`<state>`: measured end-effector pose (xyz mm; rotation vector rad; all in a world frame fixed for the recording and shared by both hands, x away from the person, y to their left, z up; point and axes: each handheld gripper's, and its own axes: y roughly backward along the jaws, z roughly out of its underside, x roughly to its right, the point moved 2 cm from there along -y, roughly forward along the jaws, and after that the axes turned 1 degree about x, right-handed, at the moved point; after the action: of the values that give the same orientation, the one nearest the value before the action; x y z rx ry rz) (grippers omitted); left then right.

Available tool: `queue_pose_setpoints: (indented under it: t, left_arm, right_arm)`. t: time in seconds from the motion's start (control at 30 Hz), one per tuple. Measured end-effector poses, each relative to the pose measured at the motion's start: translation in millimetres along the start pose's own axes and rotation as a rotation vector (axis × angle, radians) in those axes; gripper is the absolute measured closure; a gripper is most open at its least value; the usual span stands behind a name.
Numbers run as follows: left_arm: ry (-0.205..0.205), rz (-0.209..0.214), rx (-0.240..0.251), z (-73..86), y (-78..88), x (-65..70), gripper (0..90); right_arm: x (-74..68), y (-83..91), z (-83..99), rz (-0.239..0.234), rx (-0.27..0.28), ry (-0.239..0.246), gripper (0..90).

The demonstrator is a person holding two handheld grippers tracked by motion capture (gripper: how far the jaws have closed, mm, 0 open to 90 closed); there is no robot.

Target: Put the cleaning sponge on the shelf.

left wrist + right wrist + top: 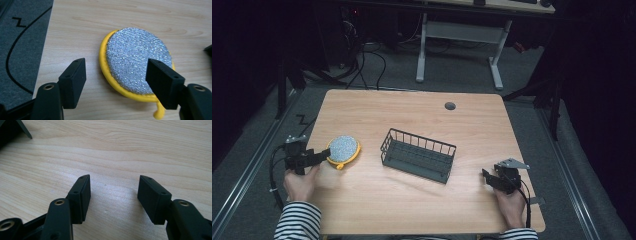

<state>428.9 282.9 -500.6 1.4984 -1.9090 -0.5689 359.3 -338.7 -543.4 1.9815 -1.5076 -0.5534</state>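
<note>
Left gripper (116, 75): fingers (75, 82) were spread wide, nothing clamped. They hung low over the round scouring pad (136, 62), one finger on bare wood beside its yellow rim, the other over the pad's near edge; contact there couldn't be told. Pad had a silver mesh face, a yellow backing and a small yellow loop (158, 113) at the near end.

High view: left gripper (319, 156) sat at the counter's left edge, tips just at the scouring pad (343, 149), which lay flat on the counter (412, 115) near that edge, left of the basket and well apart from it.

Right gripper (113, 195): fingers (81, 197) were apart too, with bare wood between them. In the high view the right gripper (487, 176) was low over the counter's front right part, near the basket's right end, not touching it.

Dark wire basket (418, 155) stood upright mid-counter, turned at a slight angle. Grey cable grommet (450, 106) at the far edge. A striped sleeve (298, 222) showed on the left arm.
</note>
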Motion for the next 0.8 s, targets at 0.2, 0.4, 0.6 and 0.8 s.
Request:
queue_pose_setpoints:
  t: [0.2, 0.4, 0.6, 0.8]
  left_arm:
    - [-0.025, -0.035, -0.058, -6.3, -21.2, 2.4, 34.3]
    - [0.027, -0.019, -0.074, -11.7, -33.1, 1.6, 37.3]
    - [0.079, 0.002, -0.128, -10.6, -38.3, -4.0, 42.4]
    - [0.140, 0.046, -0.176, -10.1, -43.4, -10.6, 43.6]
  right_arm:
    - [-0.9, 0.0, 0.0, 0.008, 0.000, -0.004, 43.3]
    - [-1.5, 0.0, 0.0, 0.011, 0.000, -0.006, 43.1]
    - [-1.8, 0.0, 0.0, 0.011, 0.000, -0.006, 42.9]
    - [-2.1, -0.1, 0.1, 0.010, -0.001, -0.007, 42.1]
